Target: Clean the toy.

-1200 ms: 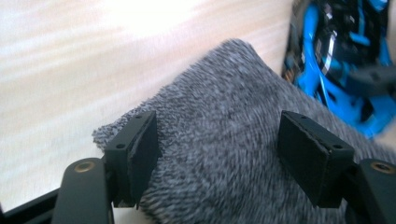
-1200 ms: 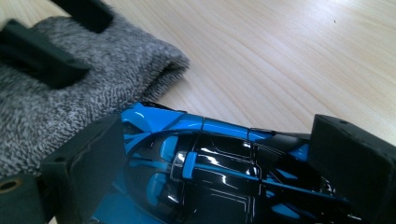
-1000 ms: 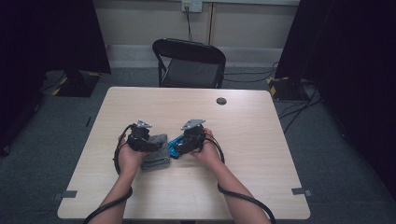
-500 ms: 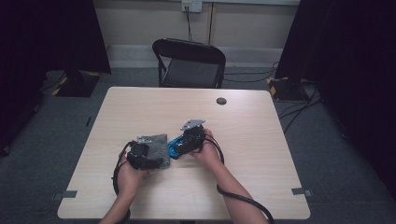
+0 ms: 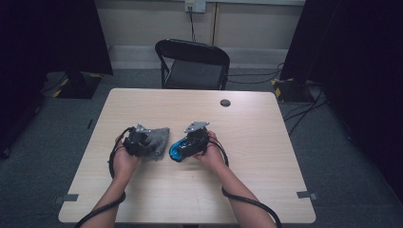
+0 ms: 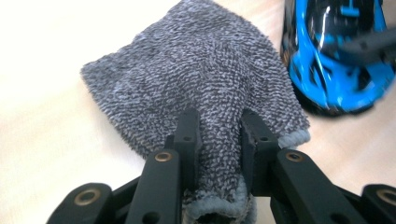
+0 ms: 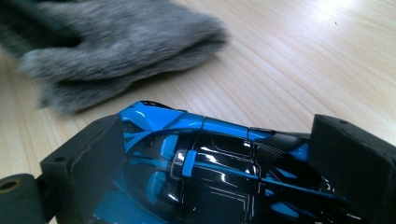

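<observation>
A grey terry cloth [image 5: 158,138] lies left of the table's middle, and in the left gripper view the cloth [image 6: 196,70] spreads out ahead of the jaws. My left gripper [image 5: 136,140] [image 6: 220,120] is shut on the cloth's near edge, with a fold pinched between the jaws. Just to its right lies a blue and black toy car [image 5: 177,150] [image 6: 336,60]. My right gripper [image 5: 194,139] [image 7: 217,135] is shut on the car [image 7: 210,163], one pad [image 7: 88,154] on each side. The cloth [image 7: 116,46] lies just beyond the car's nose.
A small dark round disc [image 5: 225,102] sits near the table's far edge [image 5: 190,90]. A black folding chair [image 5: 192,64] stands behind the table. A cable [image 5: 237,197] trails from each gripper across the near part of the tabletop.
My left gripper drew back toward the person and came forward again, and the cloth now lies spread ahead of it. The right gripper and the car stayed put.
</observation>
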Available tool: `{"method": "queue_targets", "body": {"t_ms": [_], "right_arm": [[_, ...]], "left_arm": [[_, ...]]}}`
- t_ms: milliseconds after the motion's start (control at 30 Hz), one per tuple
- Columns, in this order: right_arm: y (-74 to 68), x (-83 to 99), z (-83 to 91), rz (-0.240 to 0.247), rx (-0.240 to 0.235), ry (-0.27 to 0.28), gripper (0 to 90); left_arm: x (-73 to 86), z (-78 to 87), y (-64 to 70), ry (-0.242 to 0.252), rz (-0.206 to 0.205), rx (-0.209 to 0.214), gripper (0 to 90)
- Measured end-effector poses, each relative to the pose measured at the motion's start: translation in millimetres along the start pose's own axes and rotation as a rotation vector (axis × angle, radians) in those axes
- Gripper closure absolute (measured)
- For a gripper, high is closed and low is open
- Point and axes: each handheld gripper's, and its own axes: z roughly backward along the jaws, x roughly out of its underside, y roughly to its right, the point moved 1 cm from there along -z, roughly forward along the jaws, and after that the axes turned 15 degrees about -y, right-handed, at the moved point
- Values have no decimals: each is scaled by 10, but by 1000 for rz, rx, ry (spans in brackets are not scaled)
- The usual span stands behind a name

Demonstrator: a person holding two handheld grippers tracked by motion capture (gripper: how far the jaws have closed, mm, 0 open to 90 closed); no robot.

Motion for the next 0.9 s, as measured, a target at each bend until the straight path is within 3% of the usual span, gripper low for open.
{"method": "queue_targets", "body": {"t_ms": [100, 133, 167, 267, 333, 433, 533, 600, 667, 700, 767, 833, 867, 900], "right_arm": [[5, 5, 0, 4, -1, 4, 40], [7, 7, 1, 5, -2, 4, 40], [8, 8, 2, 5, -2, 3, 40], [13, 7, 4, 7, -5, 1, 40], [12, 5, 4, 8, -5, 0, 40], [12, 10, 3, 7, -6, 4, 40], [6, 13, 2, 4, -2, 9, 40], [-1, 12, 1, 2, 1, 9, 40], [-6, 12, 4, 0, 3, 6, 40], [-7, 13, 4, -1, 4, 7, 40], [-6, 16, 3, -1, 3, 11, 40], [0, 18, 0, 2, 1, 14, 40], [1, 17, -1, 1, 0, 14, 40], [1, 16, -2, 1, 0, 14, 40]], "left_arm": [[-193, -131, 67, -4, -98, 10, 702], [-238, -173, 89, -14, -103, -5, 697], [-267, -200, 84, -14, -78, -22, 675], [-289, -212, 47, 66, 108, -25, 454], [-277, -149, 40, 104, 185, -37, 371], [-266, -82, 82, 117, 238, -39, 399], [-249, -160, 133, 71, 279, -47, 317], [-231, -264, 149, 59, 320, -31, 244], [-214, -337, 150, 67, 326, -40, 219], [-214, -358, 154, 68, 324, -45, 227], [-219, -362, 156, 60, 272, -67, 323], [-250, -336, 132, 53, 251, -28, 565], [-284, -327, 104, 47, 227, -6, 639], [-313, -319, 82, 54, 176, -3, 673]]}}
